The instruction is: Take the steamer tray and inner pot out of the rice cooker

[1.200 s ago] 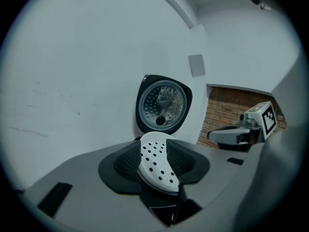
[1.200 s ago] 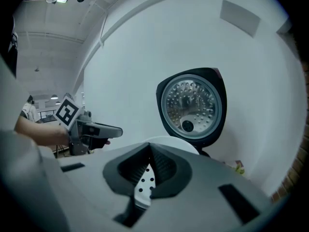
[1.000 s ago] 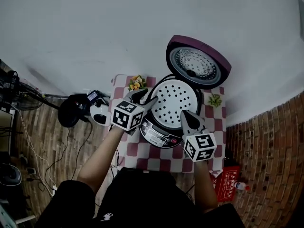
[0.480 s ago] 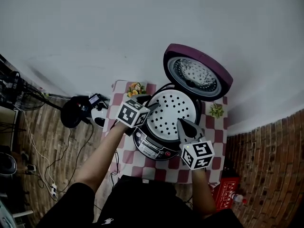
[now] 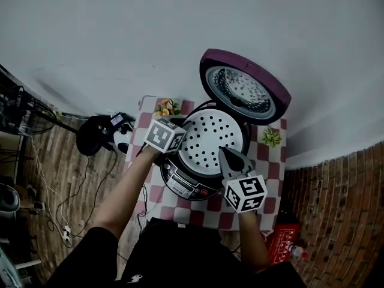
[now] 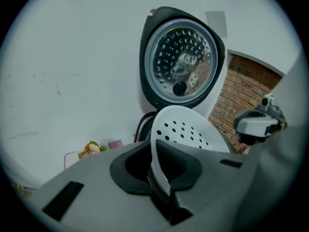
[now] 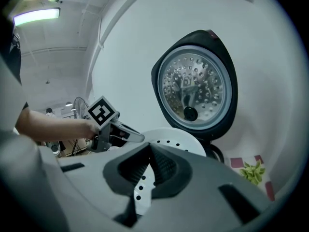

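The rice cooker [image 5: 183, 182] stands on a checkered table with its maroon lid [image 5: 243, 89] tipped up at the back. The white perforated steamer tray [image 5: 210, 138] sits in its mouth and hides the inner pot. My left gripper [image 5: 182, 132] is at the tray's left rim. In the left gripper view its jaws [image 6: 159, 175] are closing, with the tray's thin rim [image 6: 186, 127] pressed between the pads. My right gripper [image 5: 226, 156] is at the near right rim. In the right gripper view it [image 7: 150, 170] is shut on the tray's edge [image 7: 169, 141].
The red-and-white checkered table [image 5: 267, 164] is small, and the cooker fills most of it. A flower ornament [image 5: 163, 107] sits at its back left corner and a green sprig [image 5: 271, 137] at the right. A black fan [image 5: 93, 138] and cables lie on the floor to the left, a red box [image 5: 282, 236] to the right.
My left gripper has sunk onto the tray's left rim and its jaws have closed on it. The right gripper has stayed shut at the near right rim.
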### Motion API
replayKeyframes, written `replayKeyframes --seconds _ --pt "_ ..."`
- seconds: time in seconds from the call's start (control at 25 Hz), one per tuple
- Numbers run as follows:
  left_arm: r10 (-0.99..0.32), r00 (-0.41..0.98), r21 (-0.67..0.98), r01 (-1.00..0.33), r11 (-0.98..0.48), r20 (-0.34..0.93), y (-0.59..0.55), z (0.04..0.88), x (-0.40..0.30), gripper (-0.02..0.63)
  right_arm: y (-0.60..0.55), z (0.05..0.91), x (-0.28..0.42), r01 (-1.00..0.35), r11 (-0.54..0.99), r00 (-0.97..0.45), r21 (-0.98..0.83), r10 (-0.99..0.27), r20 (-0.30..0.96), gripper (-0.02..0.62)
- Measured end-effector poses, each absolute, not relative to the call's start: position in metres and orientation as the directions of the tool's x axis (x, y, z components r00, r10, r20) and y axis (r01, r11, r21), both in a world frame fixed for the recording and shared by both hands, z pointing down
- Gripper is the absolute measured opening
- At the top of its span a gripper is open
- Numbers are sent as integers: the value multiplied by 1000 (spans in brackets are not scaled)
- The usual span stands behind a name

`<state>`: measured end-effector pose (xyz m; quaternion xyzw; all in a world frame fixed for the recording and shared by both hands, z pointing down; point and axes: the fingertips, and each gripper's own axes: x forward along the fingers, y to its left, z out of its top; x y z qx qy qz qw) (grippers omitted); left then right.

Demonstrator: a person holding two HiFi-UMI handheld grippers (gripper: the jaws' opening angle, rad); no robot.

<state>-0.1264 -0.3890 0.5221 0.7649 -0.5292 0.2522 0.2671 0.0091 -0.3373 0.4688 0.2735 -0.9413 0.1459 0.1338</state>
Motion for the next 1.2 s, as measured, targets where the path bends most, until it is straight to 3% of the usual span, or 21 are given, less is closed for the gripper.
replayKeyframes --seconds 0.36,0.92,1.2 --pt "-730 316 190 -949 -253 606 -383 491 -138 26 -344 444 6 -527 830 -837 -184 -469 280 2" --pt "-836 328 324 -926 -193 439 -349 429 -177 25 -314 372 -3 -466 847 -884 -256 -456 101 2" --pt "-857 304 327 -929 -171 415 -313 421 -219 25 -286 364 -27 -487 843 -873 -226 -470 127 2"
